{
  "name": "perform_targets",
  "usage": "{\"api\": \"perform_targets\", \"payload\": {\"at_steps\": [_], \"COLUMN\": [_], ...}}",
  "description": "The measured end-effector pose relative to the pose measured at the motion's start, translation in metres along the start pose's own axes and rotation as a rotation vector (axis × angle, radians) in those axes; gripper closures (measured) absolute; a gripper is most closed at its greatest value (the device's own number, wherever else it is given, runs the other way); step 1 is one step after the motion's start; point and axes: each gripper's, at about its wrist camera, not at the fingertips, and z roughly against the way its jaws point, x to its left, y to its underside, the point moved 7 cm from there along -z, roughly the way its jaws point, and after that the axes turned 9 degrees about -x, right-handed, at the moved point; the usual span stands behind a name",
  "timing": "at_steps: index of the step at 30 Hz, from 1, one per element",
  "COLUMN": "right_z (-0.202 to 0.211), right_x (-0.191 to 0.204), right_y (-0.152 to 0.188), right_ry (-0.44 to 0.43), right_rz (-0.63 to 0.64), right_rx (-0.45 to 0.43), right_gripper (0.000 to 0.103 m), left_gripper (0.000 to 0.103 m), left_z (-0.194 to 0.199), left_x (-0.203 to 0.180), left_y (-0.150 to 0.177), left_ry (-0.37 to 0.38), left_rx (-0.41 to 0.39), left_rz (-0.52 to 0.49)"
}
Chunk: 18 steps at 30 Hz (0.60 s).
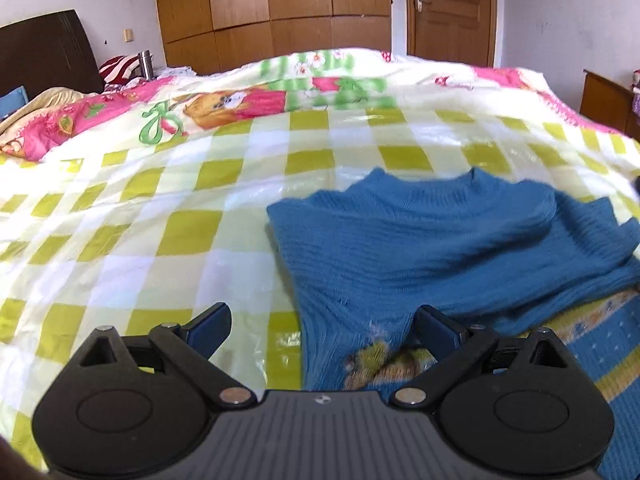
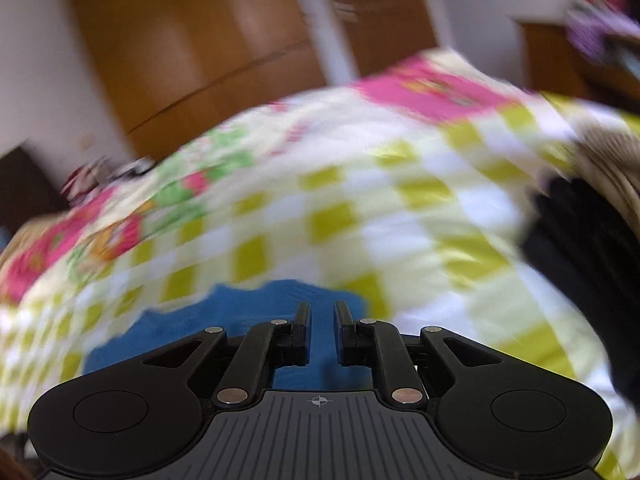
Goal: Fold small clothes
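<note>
A small blue knit sweater (image 1: 432,248) with a yellow pattern near its hem lies partly folded on the checked bedspread (image 1: 160,216). My left gripper (image 1: 320,322) is open just above its near edge, with one finger over the sheet and one over the sweater. In the blurred right wrist view, my right gripper (image 2: 321,310) has its jaws close together with a narrow gap. It hovers over the blue sweater (image 2: 224,320) and nothing shows between the fingers.
The bed carries a pink and green cartoon quilt (image 1: 248,100) at the far side. A dark headboard (image 1: 44,52), pillows and a metal flask (image 1: 146,64) are at the left. Wooden wardrobes (image 1: 272,8) and a door (image 1: 452,8) stand behind. Dark clothing (image 2: 592,264) lies at the right.
</note>
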Motion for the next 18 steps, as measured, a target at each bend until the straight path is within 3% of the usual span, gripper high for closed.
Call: {"api": "perform_targets", "payload": {"at_steps": [3, 7, 9, 13, 18], "right_z": [-0.022, -0.071, -0.098, -0.133, -0.092], "right_x": [0.050, 0.083, 0.085, 0.066, 0.054], "right_y": [0.024, 0.041, 0.040, 0.029, 0.016], "right_ry": [-0.170, -0.238, -0.199, -0.053, -0.067], "right_rz": [0.099, 0.176, 0.157, 0.125, 0.131], "right_rx": [0.132, 0.231, 0.254, 0.220, 0.142], "right_gripper": [0.089, 0.089, 0.089, 0.091, 0.089], "left_gripper": [0.000, 0.000, 0.000, 0.000, 0.000], "left_z": [-0.003, -0.014, -0.024, -0.032, -0.021], "left_x": [-0.004, 0.001, 0.006, 0.012, 0.022], "left_y": [-0.006, -0.008, -0.003, 0.005, -0.002], "left_ry": [0.002, -0.013, -0.022, -0.022, -0.030], "left_rx": [-0.019, -0.012, 0.016, 0.041, 0.008], "left_rz": [-0.025, -0.030, -0.034, -0.026, -0.026]}}
